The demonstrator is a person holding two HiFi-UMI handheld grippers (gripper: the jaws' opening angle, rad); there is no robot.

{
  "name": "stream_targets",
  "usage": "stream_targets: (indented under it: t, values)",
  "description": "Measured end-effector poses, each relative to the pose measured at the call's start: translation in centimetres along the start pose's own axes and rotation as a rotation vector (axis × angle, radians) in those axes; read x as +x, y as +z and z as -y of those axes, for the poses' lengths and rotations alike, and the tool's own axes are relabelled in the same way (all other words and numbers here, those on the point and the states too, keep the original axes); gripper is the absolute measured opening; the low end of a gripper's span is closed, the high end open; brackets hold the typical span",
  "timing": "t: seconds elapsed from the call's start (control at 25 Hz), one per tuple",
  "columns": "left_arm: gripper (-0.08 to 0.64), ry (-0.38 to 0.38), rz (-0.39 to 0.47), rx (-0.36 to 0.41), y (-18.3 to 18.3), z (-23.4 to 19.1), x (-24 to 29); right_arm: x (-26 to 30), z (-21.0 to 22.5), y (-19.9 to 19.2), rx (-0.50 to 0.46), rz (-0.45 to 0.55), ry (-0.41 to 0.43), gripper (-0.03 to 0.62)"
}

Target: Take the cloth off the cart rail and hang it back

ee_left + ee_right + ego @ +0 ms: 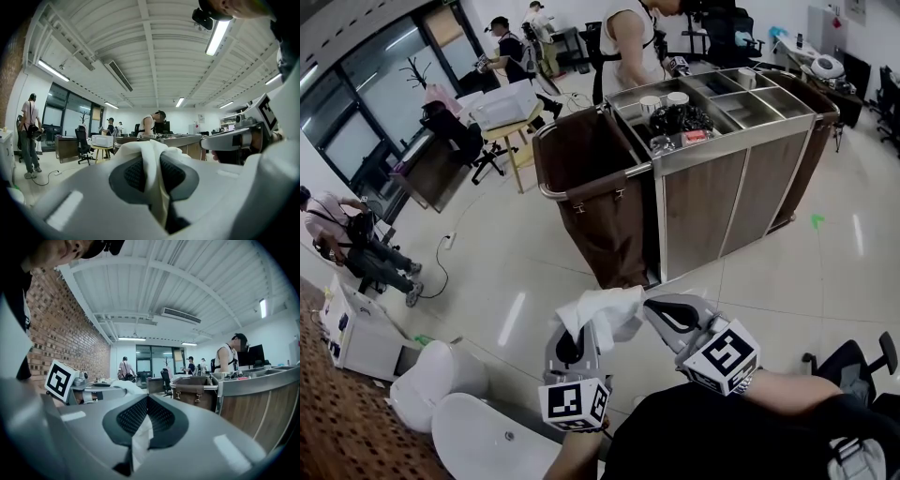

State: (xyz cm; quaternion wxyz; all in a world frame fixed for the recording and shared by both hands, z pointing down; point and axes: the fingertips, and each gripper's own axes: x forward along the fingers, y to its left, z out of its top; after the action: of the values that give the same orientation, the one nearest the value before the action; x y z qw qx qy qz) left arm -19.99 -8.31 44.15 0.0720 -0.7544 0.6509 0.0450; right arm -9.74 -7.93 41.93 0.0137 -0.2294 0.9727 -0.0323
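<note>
Spanning crosswise between the left gripper [579,336] and right gripper [661,314] in the head view, the white cloth [602,314] sits bunched, well short of the cart rail [581,192]. Left gripper view: jaws pinch a thick fold. Right gripper view: jaws pinch a thin edge.

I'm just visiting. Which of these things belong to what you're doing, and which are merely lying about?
Part of the job:
- white cloth, pinched by both the left tongs and the right tongs
- cart rail
- cart

Just lying about:
- cups on the cart top
- office chair
- white containers
- floor cable
</note>
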Motion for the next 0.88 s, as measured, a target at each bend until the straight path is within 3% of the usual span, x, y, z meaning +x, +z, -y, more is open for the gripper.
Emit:
stream_targets:
  t: [0.88]
  values:
    - [0.032, 0.01, -0.009, 0.005, -0.31, 0.65, 0.82, -0.81, 0.95, 0.2, 0.004, 0.009, -0.002, 0.0]
